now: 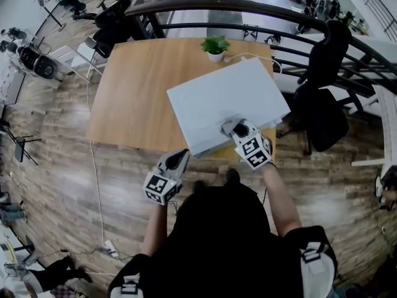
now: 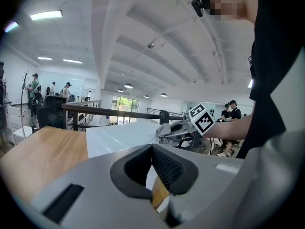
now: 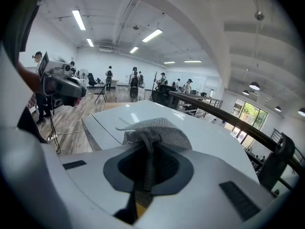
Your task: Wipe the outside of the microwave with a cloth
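Observation:
A white microwave [image 1: 226, 101] stands on the wooden table [image 1: 133, 92], near its front right edge. My right gripper [image 1: 239, 129] is shut on a grey cloth [image 3: 157, 129], which lies pressed on the microwave's top [image 3: 200, 142] near the front edge. The same cloth [image 1: 231, 125] shows bunched at the jaws in the head view. My left gripper [image 1: 177, 160] hangs below the table's front edge, left of the microwave's front corner, jaws closed with nothing between them. From the left gripper view I see the microwave [image 2: 119, 135] and the right gripper [image 2: 164, 132] with the cloth.
A small potted plant [image 1: 215, 46] stands at the table's far edge, with a white cable [image 1: 248, 56] behind the microwave. A dark railing [image 1: 248, 8] runs beyond the table. Black office chairs [image 1: 325, 98] stand at the right. Several people stand in the background.

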Demonstrator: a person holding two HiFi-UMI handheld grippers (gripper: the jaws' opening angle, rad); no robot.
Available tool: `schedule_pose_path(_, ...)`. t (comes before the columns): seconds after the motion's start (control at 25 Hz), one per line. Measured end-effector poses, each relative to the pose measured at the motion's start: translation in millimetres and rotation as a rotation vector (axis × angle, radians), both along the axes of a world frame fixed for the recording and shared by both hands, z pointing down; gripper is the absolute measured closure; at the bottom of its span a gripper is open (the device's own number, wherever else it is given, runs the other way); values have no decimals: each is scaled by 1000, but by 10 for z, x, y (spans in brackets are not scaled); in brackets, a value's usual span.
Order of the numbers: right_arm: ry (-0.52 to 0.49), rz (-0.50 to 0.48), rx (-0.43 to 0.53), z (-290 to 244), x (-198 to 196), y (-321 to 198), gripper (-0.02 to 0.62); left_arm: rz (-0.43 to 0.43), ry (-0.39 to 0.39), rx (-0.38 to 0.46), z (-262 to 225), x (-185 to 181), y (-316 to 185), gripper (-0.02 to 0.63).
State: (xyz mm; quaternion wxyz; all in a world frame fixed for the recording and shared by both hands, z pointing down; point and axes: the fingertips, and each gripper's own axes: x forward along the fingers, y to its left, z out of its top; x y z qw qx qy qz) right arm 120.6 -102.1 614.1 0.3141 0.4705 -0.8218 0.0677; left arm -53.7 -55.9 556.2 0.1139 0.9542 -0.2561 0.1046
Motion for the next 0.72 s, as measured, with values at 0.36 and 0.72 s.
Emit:
schedule_pose_path(0.36,21,-10,-2,12,375,-70,575,-48,16,4,-8,195,-59,604)
schedule_pose_path(0.72,34,-1,-10,11,805,-169,575,-98,13,-2,16,310,-124,604)
